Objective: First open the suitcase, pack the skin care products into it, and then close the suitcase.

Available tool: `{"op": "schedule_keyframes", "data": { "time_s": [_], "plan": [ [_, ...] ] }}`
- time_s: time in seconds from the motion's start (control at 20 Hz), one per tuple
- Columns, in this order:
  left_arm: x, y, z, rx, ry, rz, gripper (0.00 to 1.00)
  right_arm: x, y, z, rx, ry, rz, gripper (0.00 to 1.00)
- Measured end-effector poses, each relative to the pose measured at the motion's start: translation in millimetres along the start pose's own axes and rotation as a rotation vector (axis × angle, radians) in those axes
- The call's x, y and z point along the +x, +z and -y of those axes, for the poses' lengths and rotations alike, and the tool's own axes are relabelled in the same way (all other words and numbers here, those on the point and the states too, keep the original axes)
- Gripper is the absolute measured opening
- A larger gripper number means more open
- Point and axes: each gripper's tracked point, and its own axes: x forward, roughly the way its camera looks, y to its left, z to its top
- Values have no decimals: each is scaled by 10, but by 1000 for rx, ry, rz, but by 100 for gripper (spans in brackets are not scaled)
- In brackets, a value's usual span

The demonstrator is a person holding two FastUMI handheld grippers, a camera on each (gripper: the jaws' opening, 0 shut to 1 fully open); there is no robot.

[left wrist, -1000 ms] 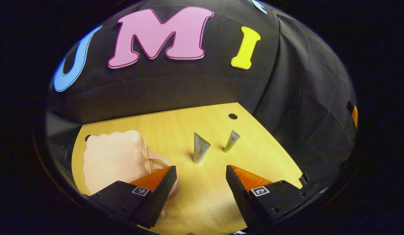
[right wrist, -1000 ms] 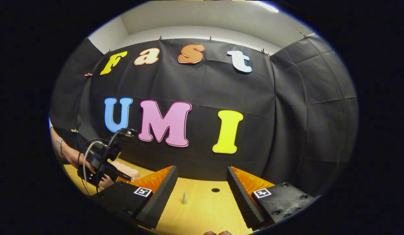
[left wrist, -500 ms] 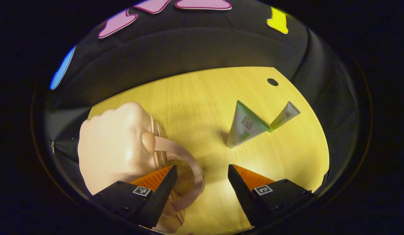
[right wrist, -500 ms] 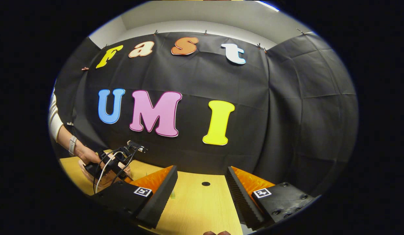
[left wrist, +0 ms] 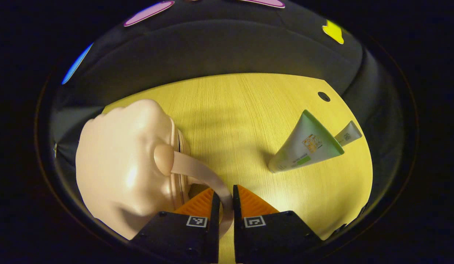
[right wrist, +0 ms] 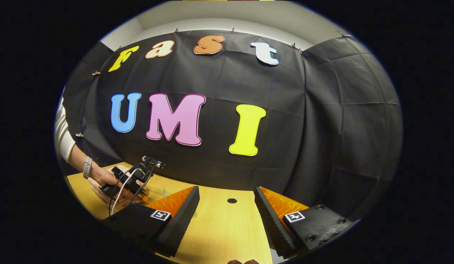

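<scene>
A small pale pink suitcase (left wrist: 124, 165) lies shut on the wooden table (left wrist: 234, 110) at the left of the left gripper view. Its curved handle strap (left wrist: 197, 172) arcs down between my left gripper's fingers. My left gripper (left wrist: 223, 200) is shut on that strap. Two skin care tubes stand at the right: a larger green-and-white tube (left wrist: 307, 148) and, partly hidden behind it, a slimmer tube (left wrist: 348, 132). In the right gripper view my right gripper (right wrist: 225, 200) hangs open above the table, with nothing between its fingers. Far left there, a hand holds the left gripper (right wrist: 130, 181) over the suitcase.
A small dark hole (left wrist: 323, 96) marks the table near its far right corner, also seen as the hole (right wrist: 231, 201) in the right gripper view. The black cloth wall closes the table's far side and right side. A sleeve and wrist with a watch (right wrist: 87, 167) reach in from the left.
My left gripper has dropped toward the suitcase and gone from open to shut on the handle strap. The right gripper has barely moved and stays open.
</scene>
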Motion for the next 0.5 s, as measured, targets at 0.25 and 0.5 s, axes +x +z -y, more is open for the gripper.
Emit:
{"op": "schedule_keyframes", "data": {
  "time_s": [0.25,0.5],
  "plan": [
    [-296,145,-64,41,26,33,15,34,-86,81,6,-8,-19,96],
    [-1091,436,-315,71,-24,107,15,192,-141,-25,25,23,-39,96]
  ]
}}
